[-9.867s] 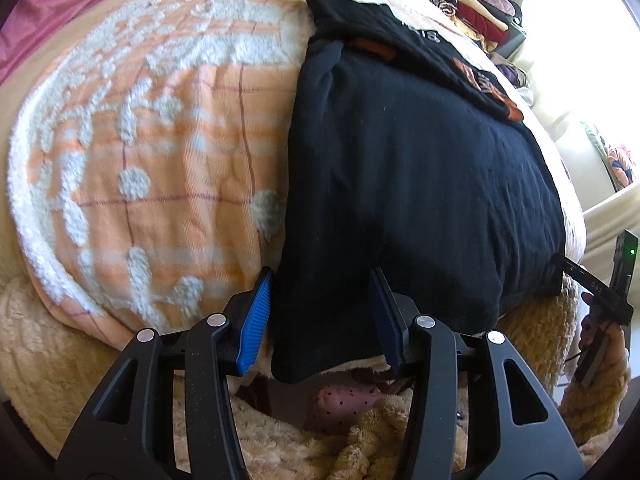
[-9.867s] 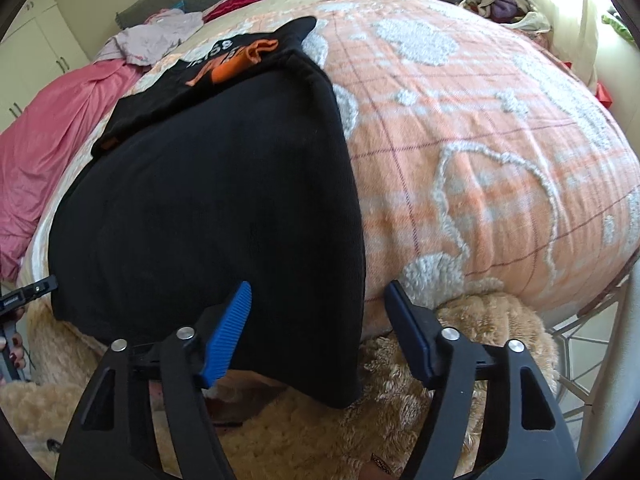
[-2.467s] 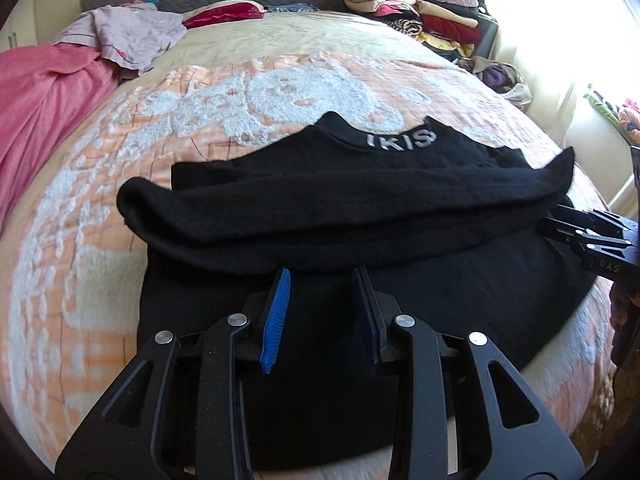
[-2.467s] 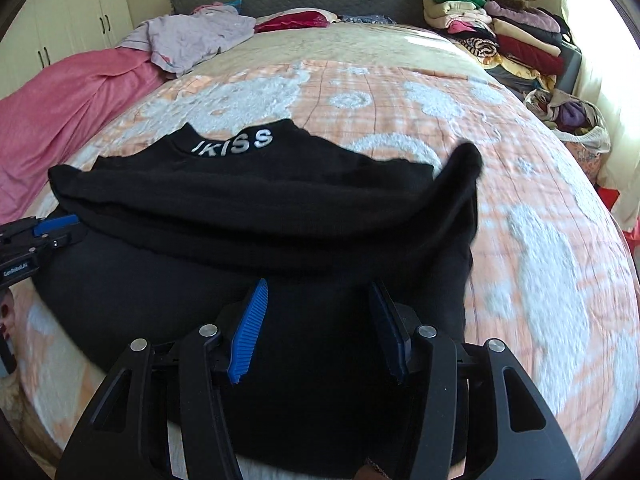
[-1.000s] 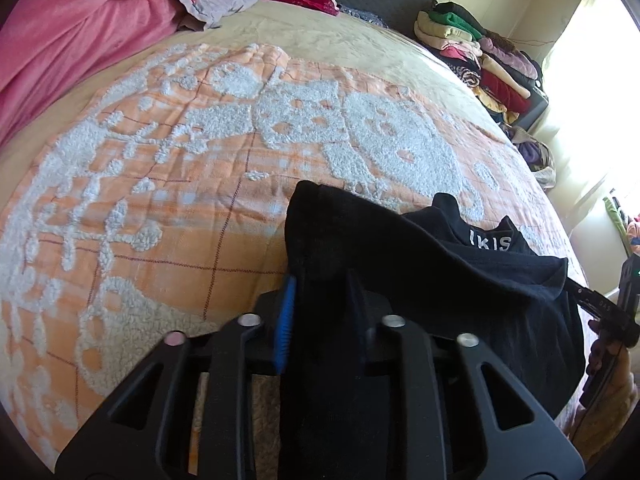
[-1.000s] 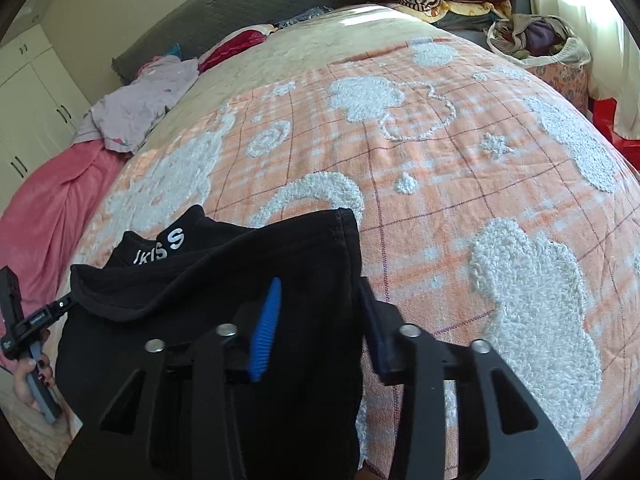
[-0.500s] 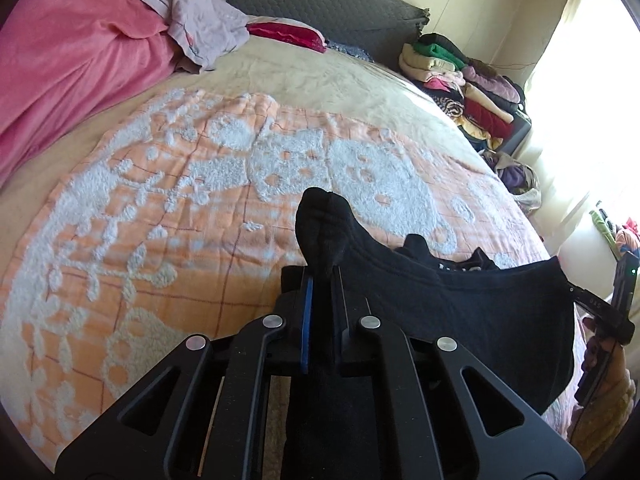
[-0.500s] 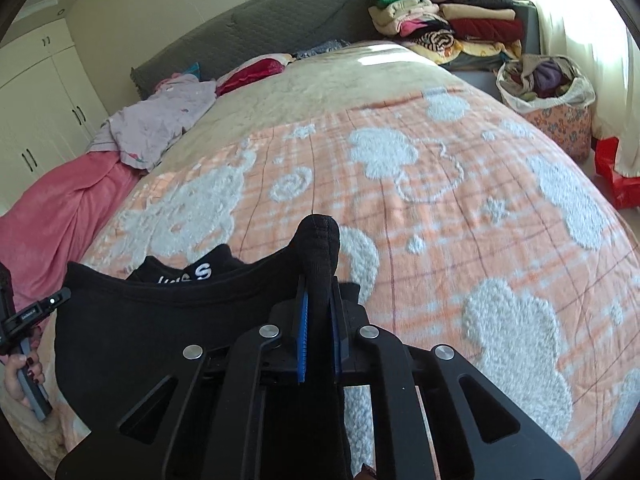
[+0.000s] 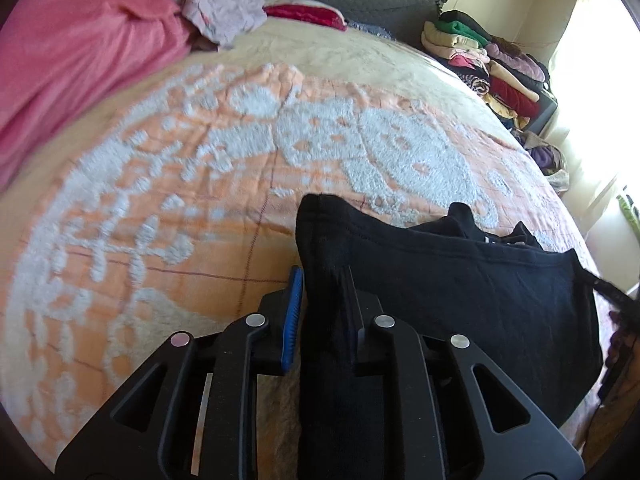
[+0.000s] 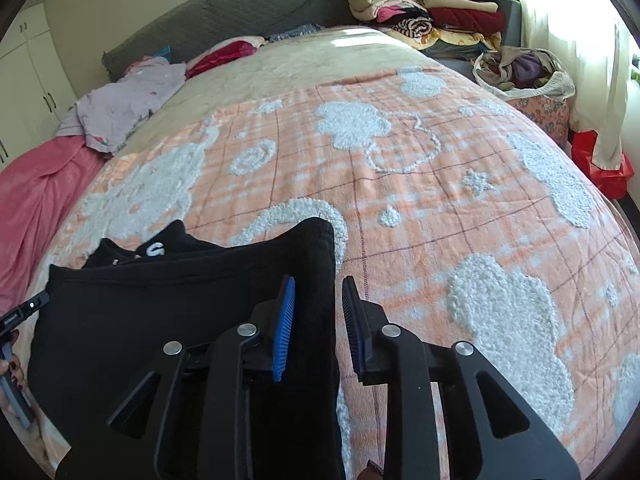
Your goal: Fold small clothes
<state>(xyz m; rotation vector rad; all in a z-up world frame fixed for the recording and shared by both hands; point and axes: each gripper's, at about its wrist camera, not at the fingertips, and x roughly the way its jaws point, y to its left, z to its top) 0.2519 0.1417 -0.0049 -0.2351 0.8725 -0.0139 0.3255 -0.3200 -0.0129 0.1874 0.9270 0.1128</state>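
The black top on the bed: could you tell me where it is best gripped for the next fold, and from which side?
Grip the black top at its two raised near corners, one per gripper, coming from the near bed edge. Each thick corner already stands between opening jaws: left gripper, right gripper.

— What fills the room?
— A bed [image 10: 400, 168] under an orange blanket [image 10: 460, 208] with white fleecy shapes, backed by a grey quilted headboard [image 10: 240, 20].
— And around it?
— White cupboards [image 10: 24, 64] at the left, a stack of folded clothes [image 10: 432, 8] at the right, bright daylight through a pale curtain [image 10: 580, 40].
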